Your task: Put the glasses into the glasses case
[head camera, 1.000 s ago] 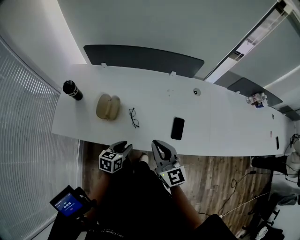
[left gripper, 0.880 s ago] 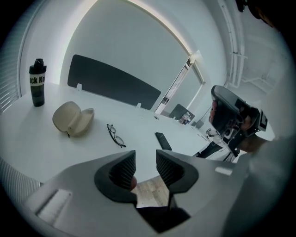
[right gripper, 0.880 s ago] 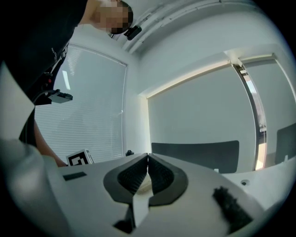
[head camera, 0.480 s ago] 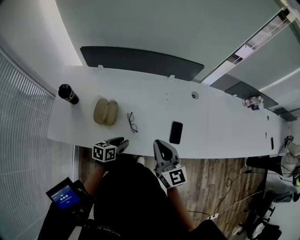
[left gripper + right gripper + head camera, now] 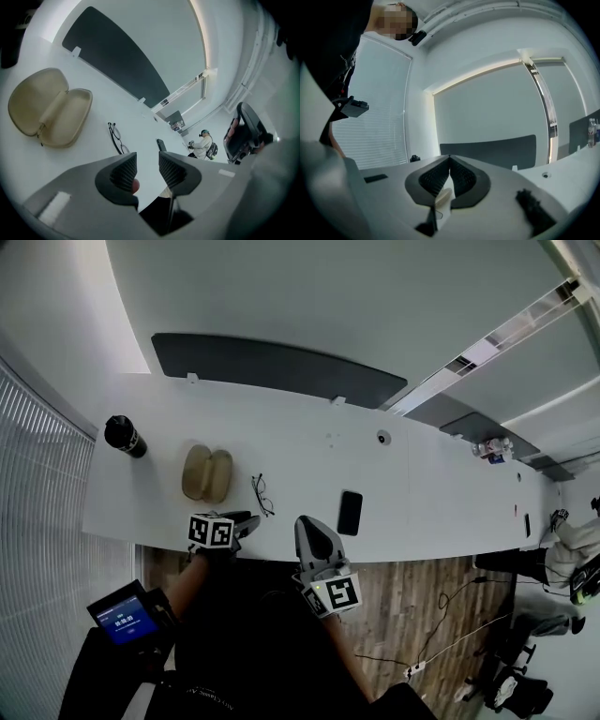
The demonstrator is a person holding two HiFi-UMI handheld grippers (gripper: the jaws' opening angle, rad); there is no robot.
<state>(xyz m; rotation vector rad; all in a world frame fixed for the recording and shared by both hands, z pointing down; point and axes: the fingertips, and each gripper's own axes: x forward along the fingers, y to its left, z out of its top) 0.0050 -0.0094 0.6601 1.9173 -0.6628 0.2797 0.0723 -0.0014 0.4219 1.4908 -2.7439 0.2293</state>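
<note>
An open tan glasses case lies on the long white table, with black-framed glasses just to its right. In the left gripper view the case sits at the upper left and the glasses lie just beyond the jaws. My left gripper hovers at the table's front edge, short of the glasses. It is open; its jaws have just been opening and nothing is between them. My right gripper is beside it, right of the glasses, and shut on nothing.
A black bottle stands at the table's left end and a black phone lies right of the glasses. A dark panel runs behind the table. Far off, a person sits; a black chair is at the right.
My left gripper has moved forward and down to the table's front edge, nearer the glasses. My right gripper has shifted forward and slightly left. Glasses and case have not moved.
</note>
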